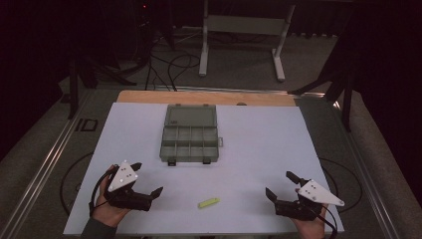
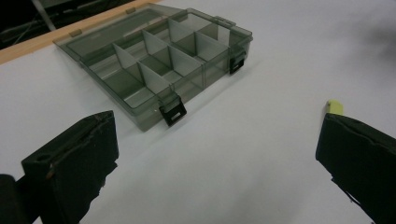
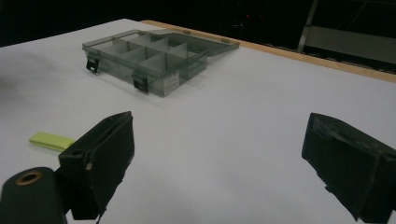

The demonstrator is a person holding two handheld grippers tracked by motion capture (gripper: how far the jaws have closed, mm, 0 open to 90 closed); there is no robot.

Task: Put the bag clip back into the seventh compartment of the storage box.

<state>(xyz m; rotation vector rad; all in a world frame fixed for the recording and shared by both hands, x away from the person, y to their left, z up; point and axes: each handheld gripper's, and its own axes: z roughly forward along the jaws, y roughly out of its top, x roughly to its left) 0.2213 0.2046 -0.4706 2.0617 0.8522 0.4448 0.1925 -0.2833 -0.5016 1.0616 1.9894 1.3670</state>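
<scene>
**Both grippers idle, yellow piece between them**

Here, high view: white counter (image 1: 259,149) fills the centre of the frame. Left gripper (image 1: 148,179) sits at lower left, right gripper (image 1: 278,184) at lower right, each held in a hand at the bottom edge. Fingers of both spread wide, nothing between them, nothing touched.

Small yellow-green piece (image 1: 209,202) lies flat on the counter at lower centre, between the two grippers, apart from both, somewhat nearer the left one. Left gripper view: its tip peeks out just above the right-hand finger (image 2: 359,158), at right of frame. Right gripper view: it lies at left of frame, partly behind the left-hand finger (image 3: 100,158).

Compartment box (image 1: 190,133), smoky translucent, stands upper centre, lid open and laid back toward the top of the frame. Two black latches on its near wall. Compartments look empty. Well apart from the yellow-green piece.
</scene>
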